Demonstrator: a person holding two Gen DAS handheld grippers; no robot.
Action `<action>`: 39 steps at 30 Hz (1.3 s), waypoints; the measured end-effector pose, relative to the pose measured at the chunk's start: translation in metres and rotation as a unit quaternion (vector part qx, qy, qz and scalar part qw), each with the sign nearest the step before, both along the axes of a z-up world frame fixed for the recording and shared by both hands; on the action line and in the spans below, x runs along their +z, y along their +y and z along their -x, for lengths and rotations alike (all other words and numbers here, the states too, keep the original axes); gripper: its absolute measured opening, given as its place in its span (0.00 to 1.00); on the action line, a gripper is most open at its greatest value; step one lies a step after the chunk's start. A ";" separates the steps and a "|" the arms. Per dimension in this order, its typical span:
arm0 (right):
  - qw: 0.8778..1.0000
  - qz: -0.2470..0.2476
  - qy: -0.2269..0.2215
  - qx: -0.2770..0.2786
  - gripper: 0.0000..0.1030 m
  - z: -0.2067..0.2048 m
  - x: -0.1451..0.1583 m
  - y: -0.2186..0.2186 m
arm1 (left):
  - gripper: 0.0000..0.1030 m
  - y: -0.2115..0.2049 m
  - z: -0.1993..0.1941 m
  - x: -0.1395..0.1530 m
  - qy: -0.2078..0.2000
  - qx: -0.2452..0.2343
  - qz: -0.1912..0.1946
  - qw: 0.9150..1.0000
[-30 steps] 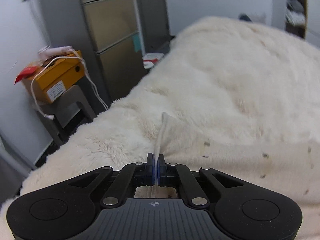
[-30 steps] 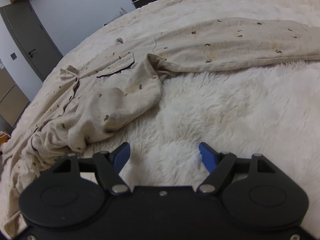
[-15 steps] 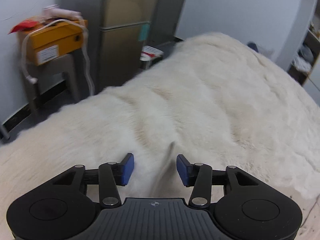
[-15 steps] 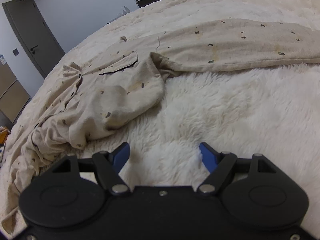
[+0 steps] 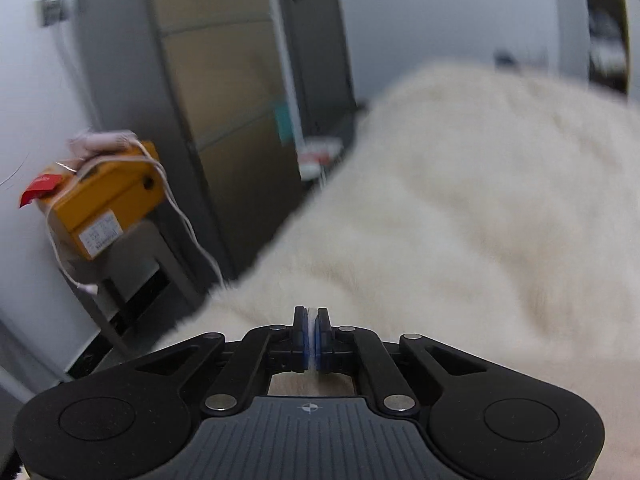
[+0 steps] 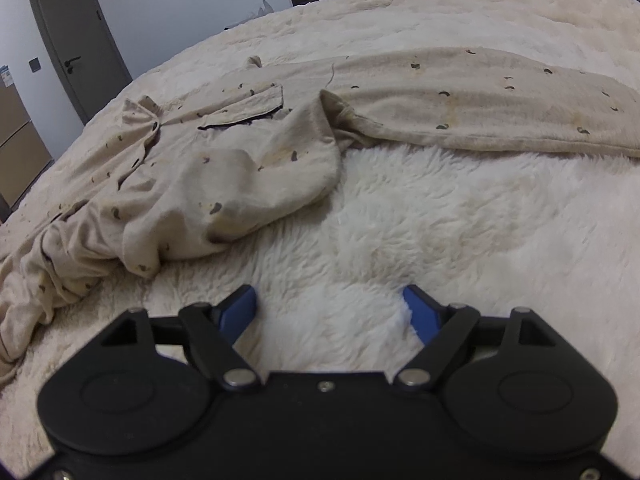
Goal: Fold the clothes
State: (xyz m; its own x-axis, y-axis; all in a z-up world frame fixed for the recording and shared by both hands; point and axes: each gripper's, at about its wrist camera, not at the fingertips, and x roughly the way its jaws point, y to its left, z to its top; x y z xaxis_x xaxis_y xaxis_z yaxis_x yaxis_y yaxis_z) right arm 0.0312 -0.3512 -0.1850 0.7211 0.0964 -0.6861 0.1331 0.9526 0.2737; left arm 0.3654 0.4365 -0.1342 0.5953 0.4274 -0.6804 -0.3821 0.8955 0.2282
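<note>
Left side first: orange box on a grey stool by the wall, white cable trailing off it, tall cabinet behind. The left wrist view is blurred.

Left claw: jaws closing, nearly together, with a thin pale sliver between the blue pads. It looks like a fabric edge, but I cannot say for certain that it belongs to the garment. Fluffy white bed cover ahead of it.

Right claw: jaws opening, spread wide, nothing between them, poised over bare fleece.

The garment, beige with small dark marks, lies on the bed ahead and to the left of the right claw. It is rumpled and bunched at its left end; one long part stretches away to the right, fairly flat.

Judgement: early stage, cloth being laid out rather than folded. No fold lines yet.

Next move likely calls for the right claw to reach forward to the near hem, close on a single layer, and pull the bunched body flat. Risk: pinching fleece along with cloth.
</note>
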 end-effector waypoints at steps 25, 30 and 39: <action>0.999 -0.033 -0.011 -0.014 0.75 0.013 0.008 -0.003 | 0.01 -0.130 0.167 -0.068 0.092 -0.327 -0.397 0.853; 0.999 -0.040 -0.013 -0.016 0.74 0.016 0.008 -0.006 | 0.03 -0.110 0.180 -0.059 0.088 -0.311 -0.397 0.859; 0.998 -0.055 -0.021 -0.019 0.74 0.021 0.010 -0.007 | 0.38 -0.171 0.205 -0.010 0.044 -0.333 -0.284 0.898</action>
